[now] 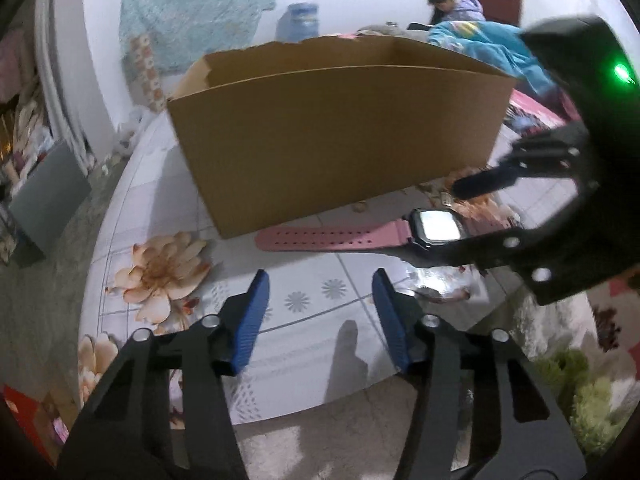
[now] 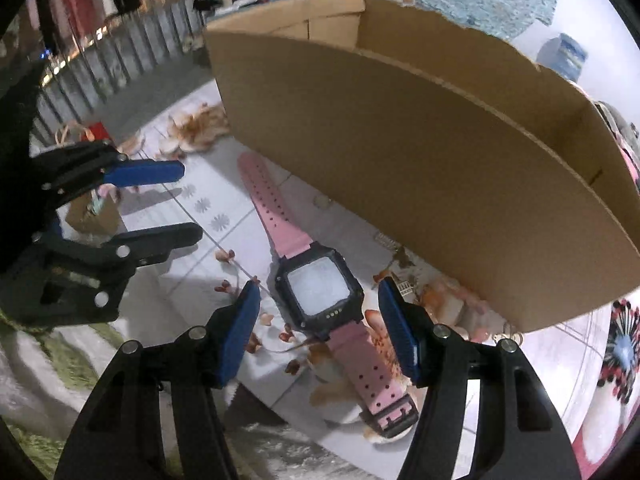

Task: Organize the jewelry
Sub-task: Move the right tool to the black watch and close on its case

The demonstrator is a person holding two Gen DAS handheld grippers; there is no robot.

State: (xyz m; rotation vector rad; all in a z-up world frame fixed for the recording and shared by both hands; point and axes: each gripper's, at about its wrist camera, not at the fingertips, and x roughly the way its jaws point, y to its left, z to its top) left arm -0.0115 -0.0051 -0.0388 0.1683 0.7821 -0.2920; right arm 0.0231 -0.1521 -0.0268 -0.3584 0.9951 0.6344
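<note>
Right wrist: right tool (image 2: 319,316) gaping astride watch (image 2: 318,292); left tool (image 1: 320,300) gaping, empty; box (image 1: 336,136) interior hidden.

Left gripper (image 1: 320,312) low, jaws wide apart, nothing btwn. Right gripper (image 2: 318,320) angled down, jaws apart too, near left.

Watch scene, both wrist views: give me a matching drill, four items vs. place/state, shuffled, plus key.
Column 1:
1. watch
2. cardboard box
3. right gripper
4. left gripper

Column 2:
A. open, fingers on either side of the watch face
B. open, over bare floral tablecloth, nothing between its fingers
C. lying flat, pink strap stretched out along the box's near wall
D. standing open-topped just behind the watch

Pairs: 1-C, 2-D, 3-A, 4-B
</note>
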